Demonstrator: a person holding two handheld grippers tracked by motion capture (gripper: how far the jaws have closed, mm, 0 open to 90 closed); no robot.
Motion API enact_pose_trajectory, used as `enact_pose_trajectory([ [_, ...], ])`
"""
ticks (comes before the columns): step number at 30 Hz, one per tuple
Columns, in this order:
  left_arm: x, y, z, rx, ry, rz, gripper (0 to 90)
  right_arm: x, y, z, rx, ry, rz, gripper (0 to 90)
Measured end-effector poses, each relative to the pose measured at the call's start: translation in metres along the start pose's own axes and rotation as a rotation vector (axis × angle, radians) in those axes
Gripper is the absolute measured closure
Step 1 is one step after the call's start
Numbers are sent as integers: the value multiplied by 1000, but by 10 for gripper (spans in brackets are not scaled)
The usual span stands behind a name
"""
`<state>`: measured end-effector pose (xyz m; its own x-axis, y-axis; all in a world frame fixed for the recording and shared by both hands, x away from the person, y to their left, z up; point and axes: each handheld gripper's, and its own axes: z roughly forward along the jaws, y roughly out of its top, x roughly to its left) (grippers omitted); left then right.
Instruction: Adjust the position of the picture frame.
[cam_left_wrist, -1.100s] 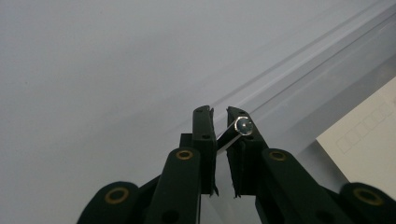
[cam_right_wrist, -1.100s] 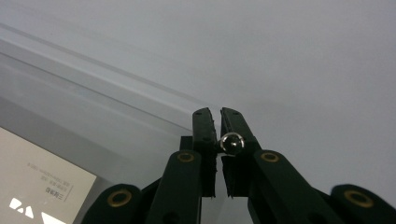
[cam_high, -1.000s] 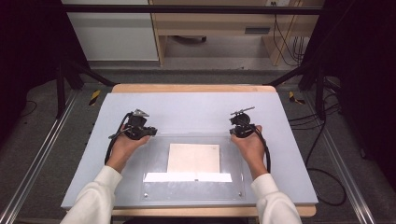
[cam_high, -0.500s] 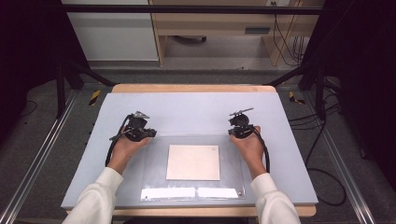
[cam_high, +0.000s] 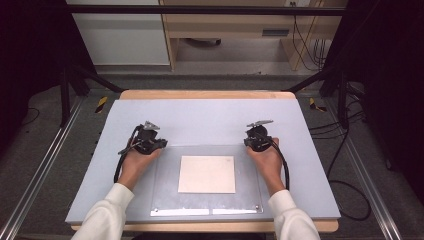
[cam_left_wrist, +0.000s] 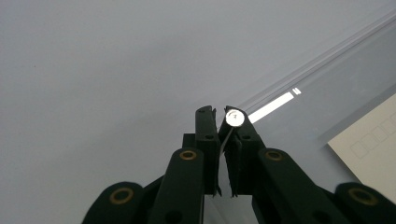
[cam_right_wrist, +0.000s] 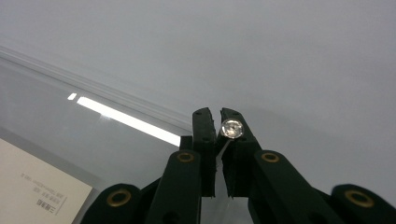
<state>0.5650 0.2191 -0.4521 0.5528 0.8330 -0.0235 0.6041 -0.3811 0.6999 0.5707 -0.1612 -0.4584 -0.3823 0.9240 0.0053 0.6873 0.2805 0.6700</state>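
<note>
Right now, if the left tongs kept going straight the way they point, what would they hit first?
Probably nothing soon: the left tongs, shut on the clear sheet's corner, point across bare grey mat. Depth is hard to judge.

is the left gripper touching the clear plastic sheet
Touching. In the left gripper view, the left gripper is shut on the far corner of the clear sheet, whose thin edge runs between its jaws.

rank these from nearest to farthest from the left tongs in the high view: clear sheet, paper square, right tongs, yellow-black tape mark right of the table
1. Clear sheet, its far left corner pinched in the left tongs.
2. Paper square, mid-sheet, toward the right.
3. Right tongs, at the sheet's far right corner.
4. Yellow-black tape mark, on the floor past the table's right corner.
</note>
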Motion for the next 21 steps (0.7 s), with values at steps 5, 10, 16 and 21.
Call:
enact_pose_trajectory([
  [5, -1, -4, 1, -18, 13, -5, 839, 0, -2, 1, -14, 3, -7, 849],
  [10, -1, -6, 3, -30, 18, -13, 840, -2, -9, 3, -65, 13, -31, 835],
  [16, -2, -6, 4, -35, 21, -19, 838, -6, -14, -9, -155, 24, -49, 776],
  [21, -2, -6, 4, -38, 26, -22, 839, -8, -14, -15, -195, 40, -82, 808],
])
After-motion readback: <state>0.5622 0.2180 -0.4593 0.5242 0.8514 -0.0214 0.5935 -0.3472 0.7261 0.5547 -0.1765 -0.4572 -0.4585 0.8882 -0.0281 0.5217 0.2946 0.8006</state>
